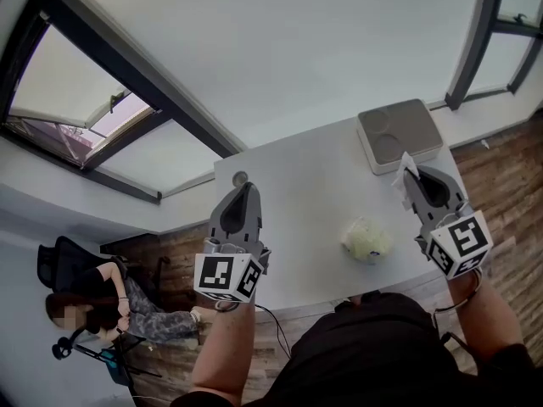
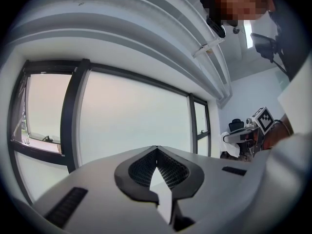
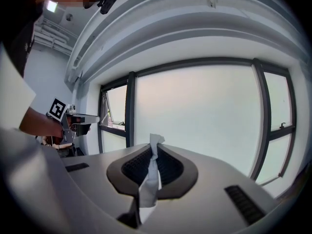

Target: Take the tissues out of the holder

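Note:
The tissue holder, a flat grey-white square box, lies at the table's far right corner. A crumpled tissue wad rests on the white table near the front edge. My right gripper is held above the table's right side, just in front of the holder, shut on a thin white tissue. In the right gripper view that tissue is pinched between the jaws and sticks out past the tips. My left gripper is over the table's left part. Its jaws meet with nothing between them.
Large dark-framed windows run behind the table. A person sits on a chair on the wooden floor at the lower left. A small round fitting sits near the table's far left corner. A cable hangs from the table's front edge.

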Tool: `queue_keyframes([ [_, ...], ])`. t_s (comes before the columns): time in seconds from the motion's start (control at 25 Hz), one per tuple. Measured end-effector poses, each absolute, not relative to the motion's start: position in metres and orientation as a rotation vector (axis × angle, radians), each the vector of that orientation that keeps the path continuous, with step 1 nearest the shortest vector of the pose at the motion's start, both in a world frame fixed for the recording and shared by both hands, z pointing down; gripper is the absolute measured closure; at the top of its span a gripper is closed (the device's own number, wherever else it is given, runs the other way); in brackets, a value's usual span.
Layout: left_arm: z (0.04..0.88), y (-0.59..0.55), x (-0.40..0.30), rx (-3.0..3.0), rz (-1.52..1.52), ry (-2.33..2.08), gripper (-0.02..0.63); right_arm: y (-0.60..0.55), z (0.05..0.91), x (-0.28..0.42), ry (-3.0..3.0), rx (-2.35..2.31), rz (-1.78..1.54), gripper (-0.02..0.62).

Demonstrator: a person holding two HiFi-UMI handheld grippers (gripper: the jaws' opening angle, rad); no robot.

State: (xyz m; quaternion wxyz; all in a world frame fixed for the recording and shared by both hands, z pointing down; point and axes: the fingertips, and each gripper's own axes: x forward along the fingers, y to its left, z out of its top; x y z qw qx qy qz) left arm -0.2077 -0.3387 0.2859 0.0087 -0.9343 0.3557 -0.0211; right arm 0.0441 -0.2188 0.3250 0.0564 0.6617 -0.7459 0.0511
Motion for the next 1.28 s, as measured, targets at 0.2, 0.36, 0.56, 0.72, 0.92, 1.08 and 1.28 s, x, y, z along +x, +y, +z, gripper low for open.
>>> queue_keyframes([
  [0.2, 0.261, -0.339, -0.208, -2.888, -0.032, 1.114, 0.601, -0.221, 0.302, 0.05, -2.281, 2.031, 0.101, 0.574],
  [0.36, 0.254, -0.338, -0.211, -2.872, -0.022, 1.126, 0.601, -0.223, 0.29, 0.054, -2.288, 2.035, 0.06, 0.578],
  [0.56, 0.256, -0.335, -0.212, -2.872, -0.032, 1.142, 0.601, -0.221, 0.288, 0.059, -2.288, 2.046, 0.061, 0.579],
  [0.72, 0.258, -0.332, -0.21, -2.874, -0.042, 1.143, 0.601, -0.22, 0.289, 0.061, -2.29, 2.043, 0.062, 0.579],
  [0.92, 0.26, -0.331, -0.206, -2.877, -0.044, 1.135, 0.601, -0.219, 0.291, 0.064, -2.291, 2.034, 0.058, 0.579],
  [1.08, 0.261, -0.333, -0.204, -2.882, -0.044, 1.131, 0.601, -0.219, 0.292, 0.066, -2.283, 2.045, 0.076, 0.58],
  [1.28, 0.262, -0.336, -0.199, -2.89, -0.042, 1.121, 0.601, -0.223, 0.292, 0.068, -2.286, 2.024, 0.046, 0.58],
])
